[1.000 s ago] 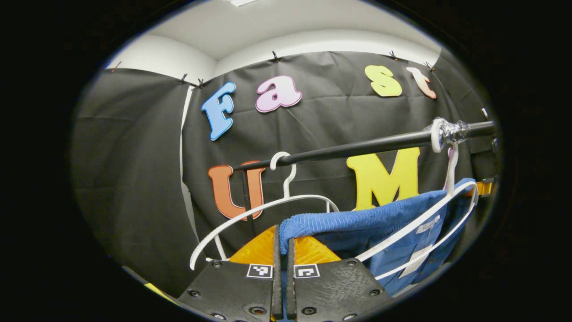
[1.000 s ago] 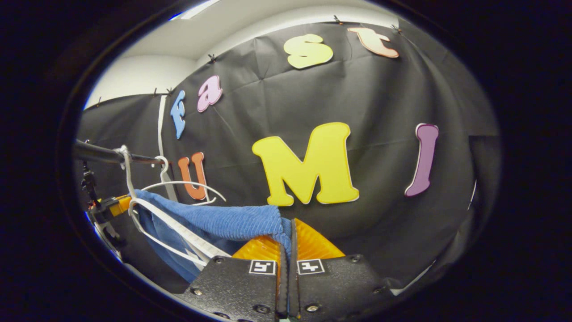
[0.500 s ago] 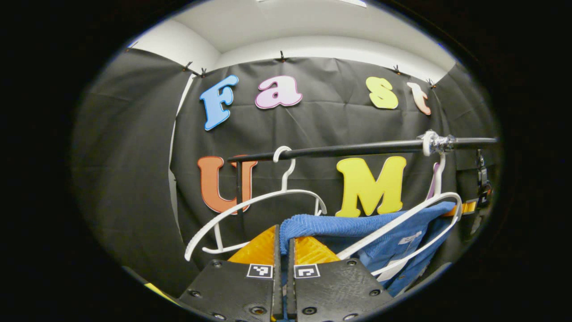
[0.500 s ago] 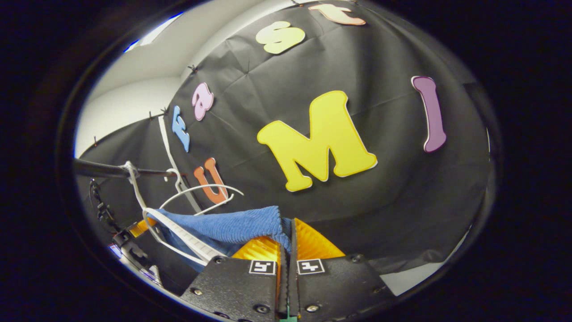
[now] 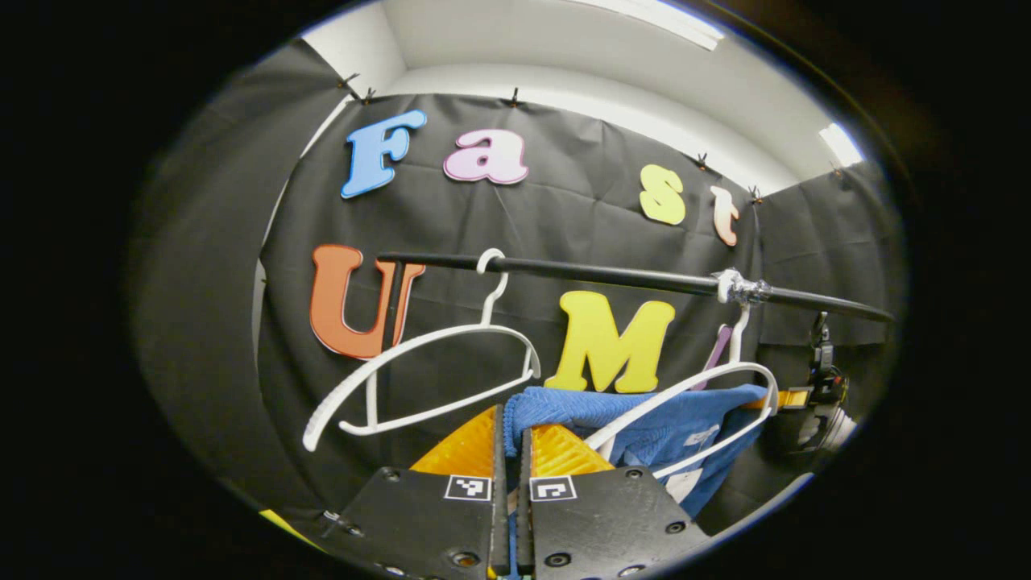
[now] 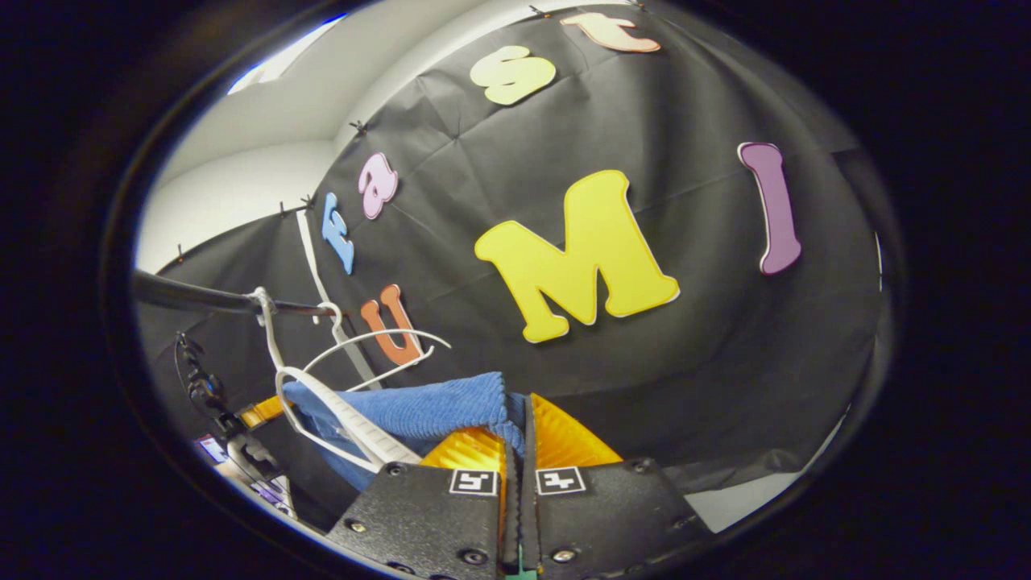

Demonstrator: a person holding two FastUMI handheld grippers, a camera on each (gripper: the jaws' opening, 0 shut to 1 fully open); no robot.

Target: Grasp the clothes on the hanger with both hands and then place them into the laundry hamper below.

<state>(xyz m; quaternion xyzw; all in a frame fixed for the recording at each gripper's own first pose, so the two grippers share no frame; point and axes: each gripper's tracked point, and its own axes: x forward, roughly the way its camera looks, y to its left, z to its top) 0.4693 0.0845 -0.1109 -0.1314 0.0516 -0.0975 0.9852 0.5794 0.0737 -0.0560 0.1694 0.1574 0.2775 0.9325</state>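
A blue ribbed garment (image 5: 644,423) hangs over a white hanger (image 5: 709,387) on a black rail (image 5: 612,275). My left gripper (image 5: 509,435) is shut on one upper edge of the cloth, which runs between its fingers. In the right gripper view the same blue garment (image 6: 419,407) stretches left from my right gripper (image 6: 515,431), which is shut on its other edge. The white hanger (image 6: 322,403) still passes through the cloth there. The hamper is out of sight.
A second white hanger (image 5: 419,379), bare, hangs on the rail to the left of the garment. It also shows small in the right gripper view as a bare hanger (image 6: 378,354). A black clamp with an orange strap (image 5: 813,387) sits at the rail's right end.
Both views have swung: the rail now slopes down to the right in the left gripper view, and the garment looks smaller and farther. Both grippers keep their hold on the cloth.
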